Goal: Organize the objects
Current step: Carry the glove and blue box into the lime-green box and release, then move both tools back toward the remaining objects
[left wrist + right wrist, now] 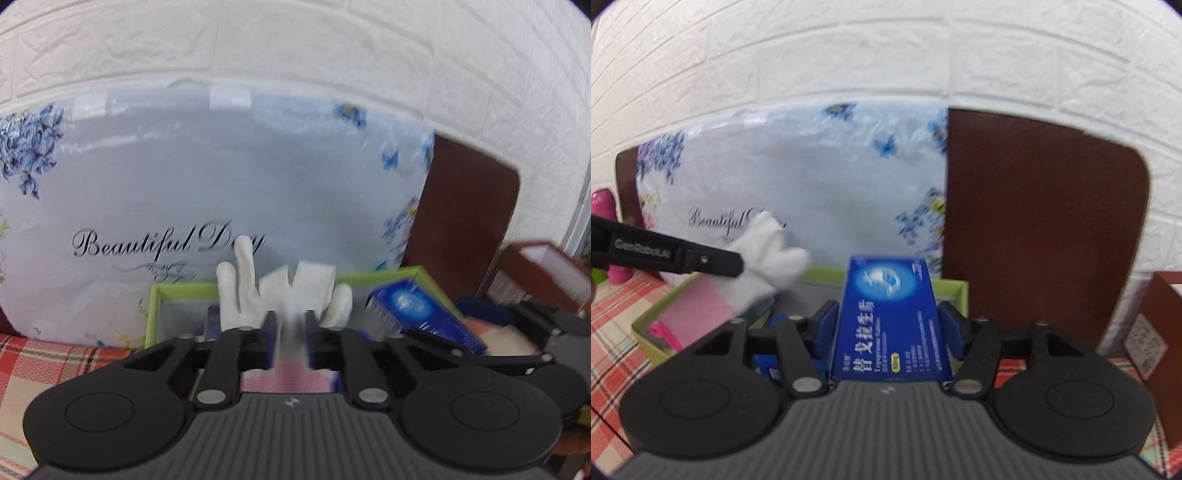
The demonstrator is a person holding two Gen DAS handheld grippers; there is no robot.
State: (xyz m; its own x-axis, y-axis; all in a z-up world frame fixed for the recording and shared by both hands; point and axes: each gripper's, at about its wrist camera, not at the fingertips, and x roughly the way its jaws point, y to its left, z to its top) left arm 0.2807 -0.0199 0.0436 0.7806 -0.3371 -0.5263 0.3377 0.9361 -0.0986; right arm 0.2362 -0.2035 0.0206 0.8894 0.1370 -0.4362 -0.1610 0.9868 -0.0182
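My left gripper [290, 325] is shut on a white glove [243, 291] and holds it above the green open box [153, 314]. The glove's fingers stick up. It also shows in the right wrist view [768, 254], held by the left gripper's fingers [713, 260] over the green box [646, 325]. My right gripper [888, 314] is shut on a blue medicine box [890, 317], above the green box's right part. The blue box also shows in the left wrist view [417, 310].
A floral "Beautiful Day" bag [221, 184] leans on a brown board [1041, 221] against the white brick wall. A pink sheet [698, 310] lies in the green box. A brown box [543, 269] stands at right. A plaid cloth [44, 365] covers the table.
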